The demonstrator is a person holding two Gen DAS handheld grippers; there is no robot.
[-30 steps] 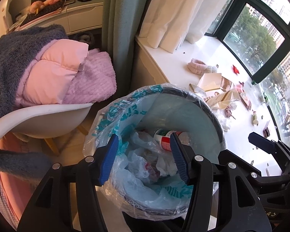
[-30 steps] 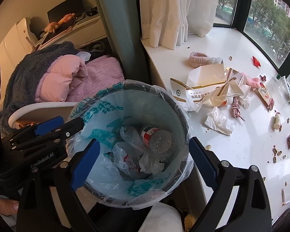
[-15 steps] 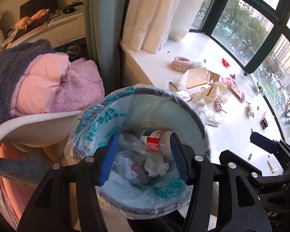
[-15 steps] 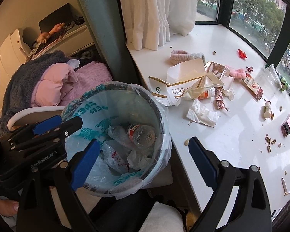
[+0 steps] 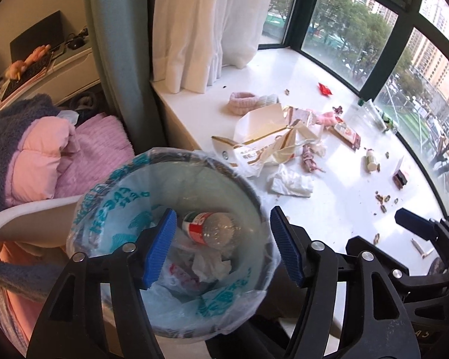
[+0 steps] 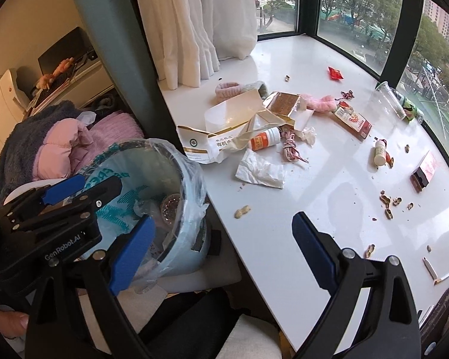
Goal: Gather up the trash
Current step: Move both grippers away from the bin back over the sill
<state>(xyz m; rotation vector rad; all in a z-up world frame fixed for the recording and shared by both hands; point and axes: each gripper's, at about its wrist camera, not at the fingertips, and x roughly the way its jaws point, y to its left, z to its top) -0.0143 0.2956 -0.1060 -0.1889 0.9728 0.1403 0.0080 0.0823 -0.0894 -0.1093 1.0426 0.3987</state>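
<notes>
Tilting steeply downward, the left gripper (image 5: 221, 246) hangs over the bin (image 5: 248, 179); its jaws have just been widening, nothing between them. The right gripper (image 6: 221, 257) is spread wide, empty. A bottle (image 5: 212, 230) lies in the bin; a crumpled tissue (image 6: 260, 172) waits at two o'clock from it.

Both views look steeply down along their own jaws from above. The left wrist view sits right over the lined trash bin (image 5: 170, 239), near enough to see into it, with the white tabletop (image 5: 338, 197) off to its right. The right wrist view faces the tabletop (image 6: 329, 203) more squarely, the bin (image 6: 176, 185) at its left; both share bin, torn paper bag (image 5: 263, 146) and window.
</notes>
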